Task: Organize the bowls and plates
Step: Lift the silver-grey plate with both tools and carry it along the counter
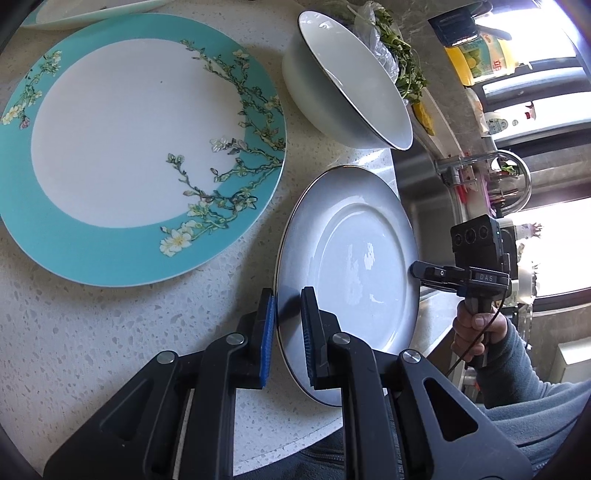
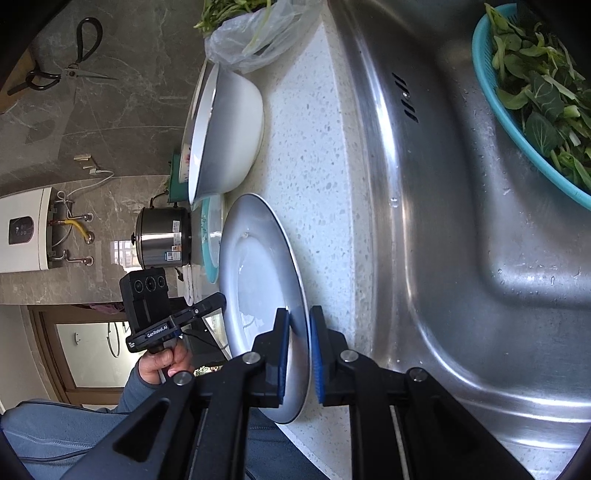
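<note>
A grey-white plate [image 1: 354,258] with a dark rim lies on the speckled counter [image 1: 92,332], right at the sink's edge. My left gripper [image 1: 287,295] is shut on its near-left rim, one blue pad on each side. At the plate's right edge is my right gripper [image 1: 415,269], held by a hand. In the right wrist view the right gripper [image 2: 299,314] is shut on the rim of the same plate [image 2: 255,266], and the left gripper [image 2: 219,299] touches its far side. A large teal flowered plate [image 1: 129,147] and a white bowl [image 1: 347,81] sit beyond.
A steel sink [image 2: 461,221] lies right of the counter, holding a teal colander of greens [image 2: 524,103]. Behind the bowl [image 2: 229,129] is a plastic bag of greens [image 2: 255,33]. A pale plate [image 1: 92,11] sits at the far left. A rice cooker [image 2: 166,240] stands further back.
</note>
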A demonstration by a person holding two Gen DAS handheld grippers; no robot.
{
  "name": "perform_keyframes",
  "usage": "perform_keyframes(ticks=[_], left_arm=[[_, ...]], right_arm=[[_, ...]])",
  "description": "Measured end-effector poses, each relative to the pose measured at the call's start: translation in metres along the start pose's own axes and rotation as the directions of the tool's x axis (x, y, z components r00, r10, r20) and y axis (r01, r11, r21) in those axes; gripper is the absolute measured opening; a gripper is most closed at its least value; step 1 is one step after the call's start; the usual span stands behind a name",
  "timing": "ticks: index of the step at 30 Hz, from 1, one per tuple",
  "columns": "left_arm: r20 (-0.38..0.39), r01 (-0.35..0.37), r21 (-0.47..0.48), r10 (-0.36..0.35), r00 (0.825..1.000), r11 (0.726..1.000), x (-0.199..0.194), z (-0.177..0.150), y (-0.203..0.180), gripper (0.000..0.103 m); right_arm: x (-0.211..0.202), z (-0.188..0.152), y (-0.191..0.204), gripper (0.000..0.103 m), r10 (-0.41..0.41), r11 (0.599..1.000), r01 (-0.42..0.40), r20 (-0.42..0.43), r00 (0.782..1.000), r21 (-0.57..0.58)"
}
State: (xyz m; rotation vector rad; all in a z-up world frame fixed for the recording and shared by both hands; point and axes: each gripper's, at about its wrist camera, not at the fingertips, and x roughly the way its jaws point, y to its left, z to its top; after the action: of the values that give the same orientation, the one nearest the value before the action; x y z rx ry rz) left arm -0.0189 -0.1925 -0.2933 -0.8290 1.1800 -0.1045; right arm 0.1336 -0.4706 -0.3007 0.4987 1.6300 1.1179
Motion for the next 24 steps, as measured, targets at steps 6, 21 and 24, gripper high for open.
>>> perform_keyframes(ticks=[6,21,24], left_arm=[[0.010,0.002,-0.003,-0.002,1.000,1.000,-0.010,-0.004,-0.007,0.011],[0.090,-0.021,-0.019,0.023,0.996,1.000,-0.102,-0.021,-0.001,0.011],[0.117,-0.019,-0.024,0.022,0.993,1.000,-0.133,-0.018,0.019,0.011]], right_arm=[[-0.004,-0.003,0.012,0.014,-0.002,1.000,0.002,0.003,1.000,-0.029],[0.021,-0.010,0.079,0.014,0.024,0.994,-0.026,-0.025,0.999,-0.104],[0.038,-0.007,0.100,0.014,0.038,0.991,-0.041,-0.027,0.999,-0.128]])
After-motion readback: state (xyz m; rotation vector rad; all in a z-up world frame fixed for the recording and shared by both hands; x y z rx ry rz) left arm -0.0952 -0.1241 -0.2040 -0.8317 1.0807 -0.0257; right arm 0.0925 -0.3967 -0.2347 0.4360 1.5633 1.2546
